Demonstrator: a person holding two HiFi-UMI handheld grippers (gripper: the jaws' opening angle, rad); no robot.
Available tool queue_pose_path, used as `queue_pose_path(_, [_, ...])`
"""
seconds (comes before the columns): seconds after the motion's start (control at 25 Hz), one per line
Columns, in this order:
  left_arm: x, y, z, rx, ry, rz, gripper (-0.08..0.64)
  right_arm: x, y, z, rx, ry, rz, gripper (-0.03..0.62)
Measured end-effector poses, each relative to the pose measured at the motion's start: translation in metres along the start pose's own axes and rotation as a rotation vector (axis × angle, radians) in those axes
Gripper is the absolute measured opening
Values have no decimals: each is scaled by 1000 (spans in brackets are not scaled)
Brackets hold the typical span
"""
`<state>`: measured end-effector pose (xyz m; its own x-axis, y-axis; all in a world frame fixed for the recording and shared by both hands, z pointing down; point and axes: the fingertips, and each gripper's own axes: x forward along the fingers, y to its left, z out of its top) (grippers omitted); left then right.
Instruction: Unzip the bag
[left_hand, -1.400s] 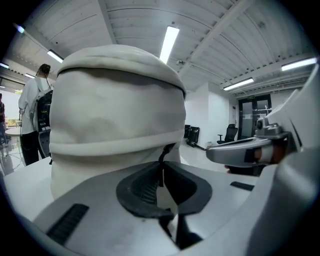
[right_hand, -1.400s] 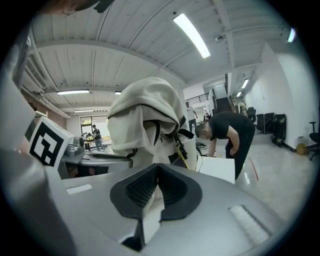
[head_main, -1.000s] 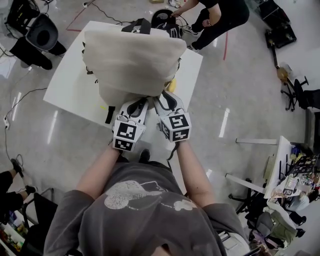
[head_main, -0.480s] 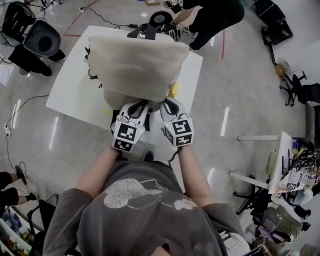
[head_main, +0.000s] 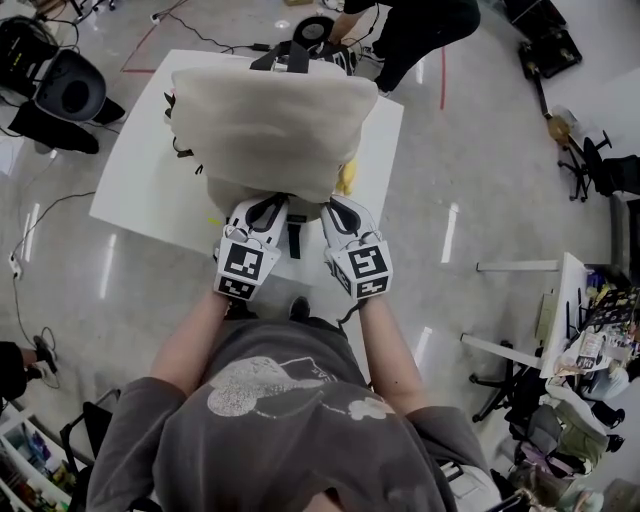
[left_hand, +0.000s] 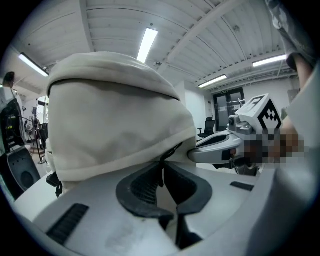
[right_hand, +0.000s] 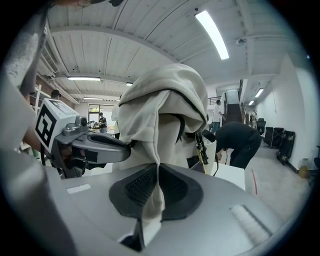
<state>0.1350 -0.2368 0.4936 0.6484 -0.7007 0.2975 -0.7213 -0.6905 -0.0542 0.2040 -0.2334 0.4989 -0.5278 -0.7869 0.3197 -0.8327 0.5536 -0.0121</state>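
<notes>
Now the cream bag (head_main: 265, 120) stands on the white tabletop (head_main: 135, 190), with its near lower edge towards me. My left gripper (head_main: 266, 208) is almost pressed together, pinching a thin dark tab (left_hand: 161, 172) that runs up to the dark seam under the bag's overhanging top. My right gripper (head_main: 338, 208), just beside it, has just been closing its jaws, and the pads pinch a fold of cream fabric (right_hand: 152, 197) from the bag. Both grippers sit side by side at the bag's near edge. A small yellow thing (head_main: 346, 178) shows on the tabletop at the bag's right side.
</notes>
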Motion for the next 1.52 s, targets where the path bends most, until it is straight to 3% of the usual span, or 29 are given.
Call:
queue_pose_path(0.32, [-11,15,-8,-23,-5,30,37,-2,-1,-1,5,-13,-9,17])
queue_pose_path(0.6, [-34,67,-24,-82,13,160,37,0,-4,-2,9,-8,-12,17])
queue_pose_path(0.92, [-72,138,-63,-35,90,327,37,9,-10,-6,55,-8,-39,18])
queue_pose_path(1.04, [-77,150,-73,-31,107,335,37,12,-11,-7,56,-8,-46,18])
queue_pose_path(1.36, [-76,161,-72,-131,60,308,46,13,-14,-3,99,-14,-84,21])
queue_pose_path(1.52, [-78,172,-76,-129,68,300,55,13,-16,-4,99,-13,-104,21])
